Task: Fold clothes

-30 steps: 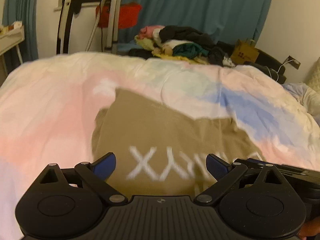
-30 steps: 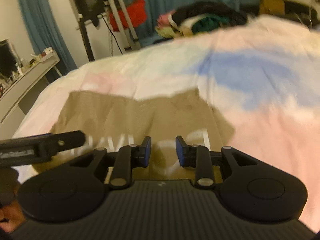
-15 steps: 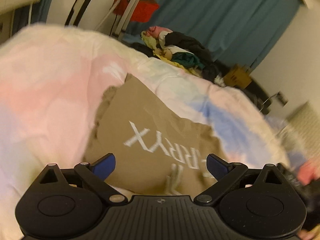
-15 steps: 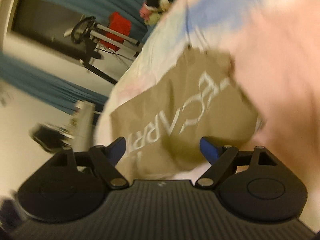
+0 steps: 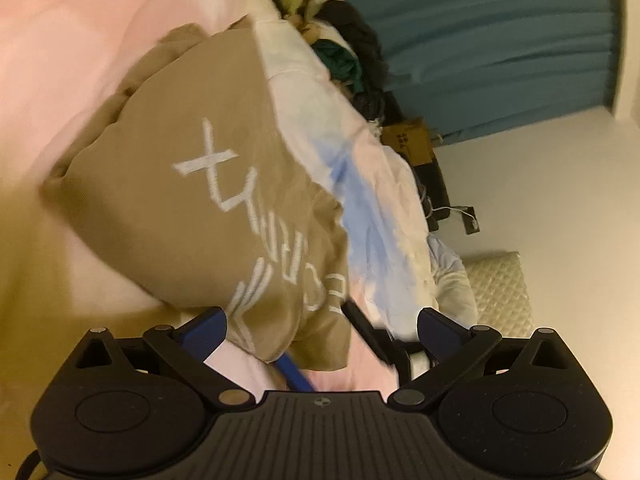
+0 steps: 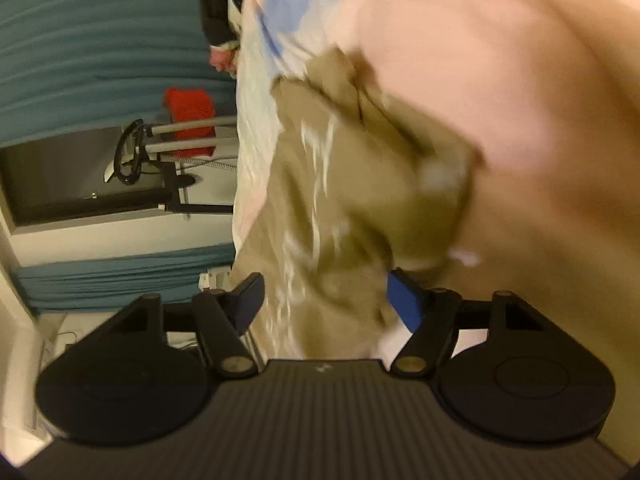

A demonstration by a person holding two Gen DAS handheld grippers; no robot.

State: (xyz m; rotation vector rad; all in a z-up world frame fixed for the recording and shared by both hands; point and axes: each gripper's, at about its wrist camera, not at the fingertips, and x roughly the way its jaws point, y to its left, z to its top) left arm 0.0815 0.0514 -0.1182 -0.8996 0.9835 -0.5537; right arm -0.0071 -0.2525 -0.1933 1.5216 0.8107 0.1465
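Nearest the cameras, both tools are tilting steeply onto their sides and pointing along the near edge of the tan shirt (image 5: 192,200), which is lying on the pastel duvet (image 5: 72,40) of the bed with its white lettering facing up. The left gripper (image 5: 320,330) is holding its jaws wide with nothing pressed between them; the shirt's near hem is sitting in the gap, and one blue finger of the other tool is poking in just under that hem. The right gripper (image 6: 328,300) is closing its jaws from a wide spread, with the shirt's rumpled near edge between them, though the pads do not look to be pinching cloth yet. The step in hand seems to be taking hold of this edge for the next fold, and doing it well probably means letting the lower finger slide under only the shirt layers, not the duvet, before squeezing. Both tools are crowding the same stretch of hem, so it would help to be spacing the grips apart, one toward each end, so that the edge lifts straight rather than bunching. A little farther off, the shirt's far side is looking lumpy where cloth is doubling under itself, and it may want smoothing before the crease is set. Beyond the bed, a heap of other clothes (image 5: 344,44) is waiting against the teal curtain (image 5: 500,40).
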